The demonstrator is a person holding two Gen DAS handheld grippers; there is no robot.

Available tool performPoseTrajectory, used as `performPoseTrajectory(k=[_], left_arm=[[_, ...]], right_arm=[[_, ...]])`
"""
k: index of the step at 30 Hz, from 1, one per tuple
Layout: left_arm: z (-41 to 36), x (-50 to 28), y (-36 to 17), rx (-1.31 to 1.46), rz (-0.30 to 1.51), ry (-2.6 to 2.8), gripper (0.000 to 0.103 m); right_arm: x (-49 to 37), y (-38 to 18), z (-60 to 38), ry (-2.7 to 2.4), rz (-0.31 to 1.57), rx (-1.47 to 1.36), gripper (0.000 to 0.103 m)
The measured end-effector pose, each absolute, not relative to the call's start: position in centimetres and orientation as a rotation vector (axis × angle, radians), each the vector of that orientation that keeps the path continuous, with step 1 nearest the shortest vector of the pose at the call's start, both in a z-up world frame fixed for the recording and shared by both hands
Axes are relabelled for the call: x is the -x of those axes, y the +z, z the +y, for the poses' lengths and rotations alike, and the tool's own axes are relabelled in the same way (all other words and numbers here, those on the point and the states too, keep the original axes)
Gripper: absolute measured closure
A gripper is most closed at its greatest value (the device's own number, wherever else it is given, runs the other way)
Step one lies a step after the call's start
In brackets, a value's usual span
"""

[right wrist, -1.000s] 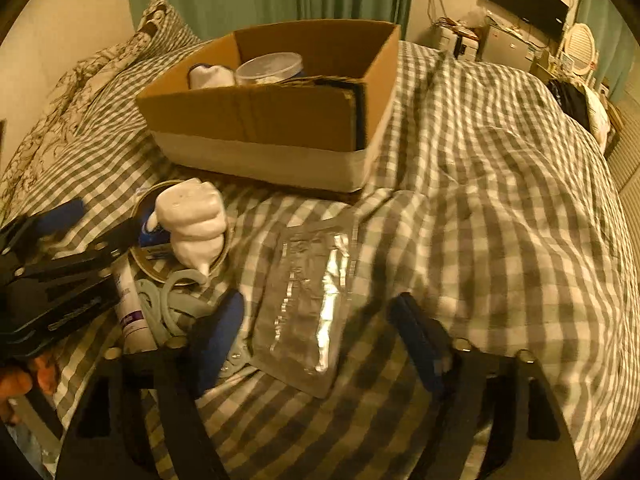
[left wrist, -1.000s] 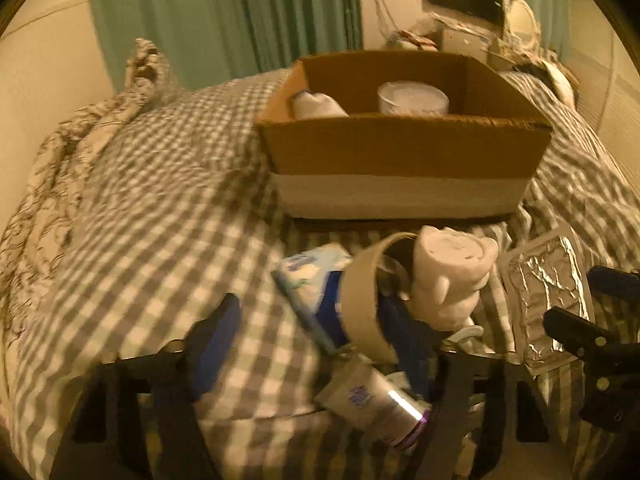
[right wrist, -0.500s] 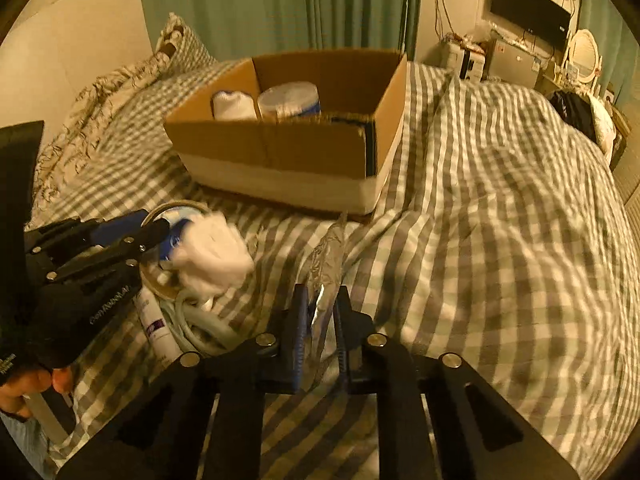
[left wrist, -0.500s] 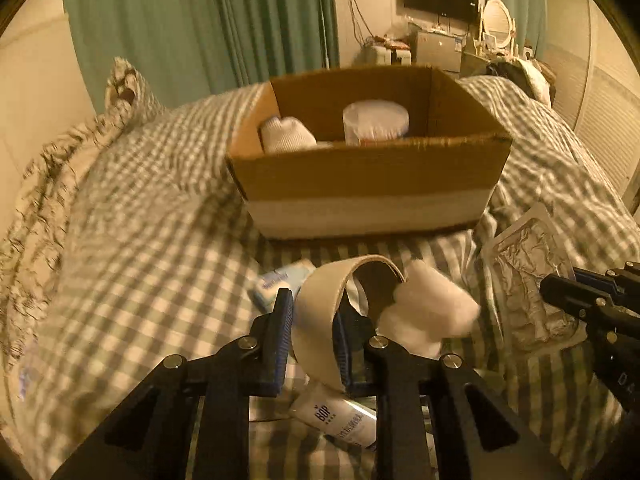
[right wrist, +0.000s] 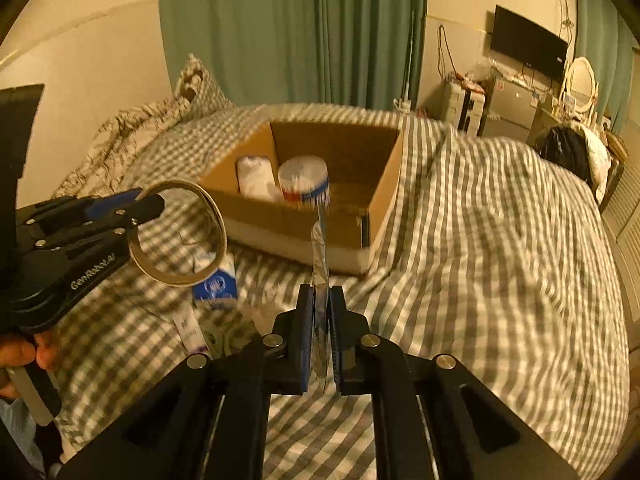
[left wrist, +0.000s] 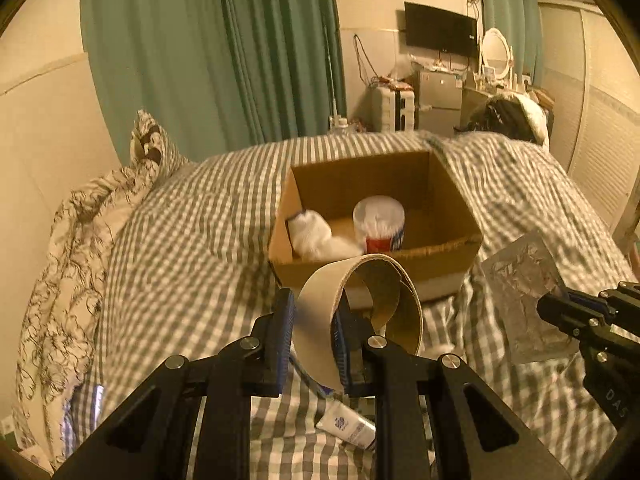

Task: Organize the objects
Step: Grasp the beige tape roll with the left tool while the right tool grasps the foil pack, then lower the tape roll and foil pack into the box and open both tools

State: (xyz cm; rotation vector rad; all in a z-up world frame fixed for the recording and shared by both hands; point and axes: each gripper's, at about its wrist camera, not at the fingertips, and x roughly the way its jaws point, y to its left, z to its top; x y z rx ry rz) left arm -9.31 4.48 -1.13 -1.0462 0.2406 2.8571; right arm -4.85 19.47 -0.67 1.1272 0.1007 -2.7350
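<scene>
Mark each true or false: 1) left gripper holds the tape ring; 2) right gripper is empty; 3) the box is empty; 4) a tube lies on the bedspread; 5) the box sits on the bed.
1) True: the left gripper is shut on the cardboard tape ring.
2) False: the right gripper is shut on a foil packet.
3) False: the cardboard box holds a white cloth bundle and a round container.
4) True: a white tube lies on the checked bedspread.
5) True.

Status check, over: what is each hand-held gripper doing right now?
Left hand-held gripper shut on brown cardboard tape ring. Right hand-held gripper shut on silver foil packet. Open cardboard box ahead, path clear.
</scene>
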Motion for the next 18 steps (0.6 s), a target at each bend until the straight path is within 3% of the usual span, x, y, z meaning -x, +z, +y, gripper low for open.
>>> performPoseTrajectory(k=[10,18], left_arm=[[5.3,14.3,6.3,0.914,0.265,2.902,0.084],[6.6,22.2,7.2,0.941,0.221,2.904,0.084]], right_arm=[[9.4,9.1,18.9,-2.814,0.184,-0.904,0.096],[17.0,11.5,18.5,-2.810,0.160,-0.925,0.096]])
